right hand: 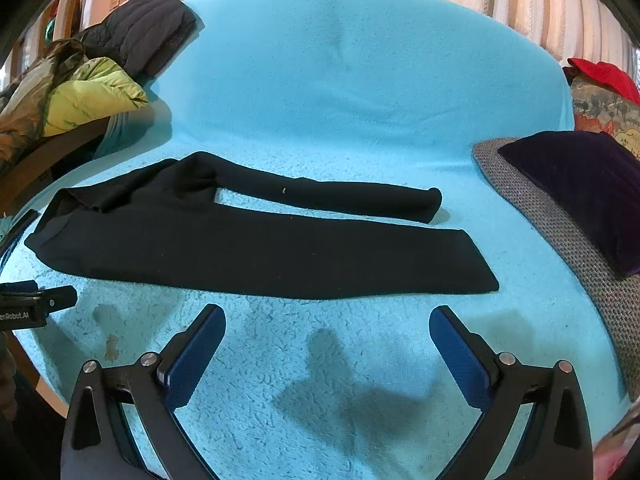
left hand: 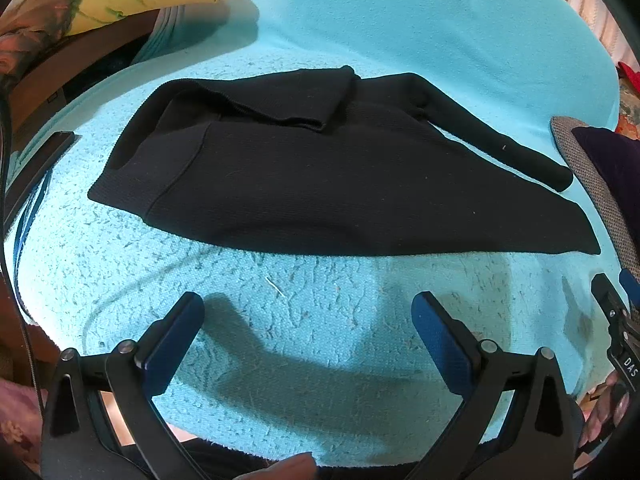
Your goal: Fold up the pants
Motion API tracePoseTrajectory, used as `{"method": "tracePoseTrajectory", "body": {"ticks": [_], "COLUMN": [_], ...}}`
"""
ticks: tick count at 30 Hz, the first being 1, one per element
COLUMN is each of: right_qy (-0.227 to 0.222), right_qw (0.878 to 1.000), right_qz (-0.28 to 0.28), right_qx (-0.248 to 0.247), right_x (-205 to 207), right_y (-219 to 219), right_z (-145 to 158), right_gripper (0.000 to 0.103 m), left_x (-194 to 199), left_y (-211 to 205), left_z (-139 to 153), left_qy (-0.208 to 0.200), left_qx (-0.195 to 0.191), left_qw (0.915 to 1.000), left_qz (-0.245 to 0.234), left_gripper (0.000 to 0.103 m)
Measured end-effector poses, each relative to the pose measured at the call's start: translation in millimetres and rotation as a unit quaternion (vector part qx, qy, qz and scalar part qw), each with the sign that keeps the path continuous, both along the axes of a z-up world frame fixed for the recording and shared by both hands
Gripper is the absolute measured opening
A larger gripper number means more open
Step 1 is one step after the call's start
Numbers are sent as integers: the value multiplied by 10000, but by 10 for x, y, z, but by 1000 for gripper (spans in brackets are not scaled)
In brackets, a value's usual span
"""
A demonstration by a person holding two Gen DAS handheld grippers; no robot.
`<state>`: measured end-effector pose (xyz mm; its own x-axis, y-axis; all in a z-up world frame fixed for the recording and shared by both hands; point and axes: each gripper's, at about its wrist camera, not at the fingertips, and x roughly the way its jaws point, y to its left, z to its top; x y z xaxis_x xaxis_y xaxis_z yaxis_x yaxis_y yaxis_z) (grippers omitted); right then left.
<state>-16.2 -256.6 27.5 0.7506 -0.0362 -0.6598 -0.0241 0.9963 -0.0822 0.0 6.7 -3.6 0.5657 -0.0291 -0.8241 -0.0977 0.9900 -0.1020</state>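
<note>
Black pants [left hand: 304, 176] lie flat on a turquoise fleece blanket [left hand: 320, 320], waist to the left with its top edge flipped over, legs running right. In the right wrist view the pants [right hand: 256, 256] show both legs, the far one narrower and slightly apart. My left gripper [left hand: 308, 316] is open and empty, hovering over the blanket just short of the waist end. My right gripper [right hand: 328, 328] is open and empty, just short of the near leg. Each gripper shows at the edge of the other's view: the right one [left hand: 616, 312] and the left one [right hand: 36, 304].
A yellow-green jacket [right hand: 92, 92] and a dark jacket [right hand: 148, 28] are piled at the far left. A dark purple cushion [right hand: 580, 184] on a grey woven pad [right hand: 532, 208] sits at the right. A red item [right hand: 604, 76] lies at the far right.
</note>
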Motion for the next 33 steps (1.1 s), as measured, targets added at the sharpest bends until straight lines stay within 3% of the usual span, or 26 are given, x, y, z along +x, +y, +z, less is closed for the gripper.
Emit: {"method": "tracePoseTrajectory", "body": {"ticks": [33], "right_qy": [-72], "right_qw": [9999], "right_qz": [-78], "right_qx": [-136], "right_x": [-24], "right_y": [22], "right_z": [8], "right_gripper": [102], "left_x": [-40], "left_y": [-13], "left_z": [41], "left_qy": [25], "left_qx": [-9], "left_qw": [10000], "left_qz": [-9], "left_gripper": [103]}}
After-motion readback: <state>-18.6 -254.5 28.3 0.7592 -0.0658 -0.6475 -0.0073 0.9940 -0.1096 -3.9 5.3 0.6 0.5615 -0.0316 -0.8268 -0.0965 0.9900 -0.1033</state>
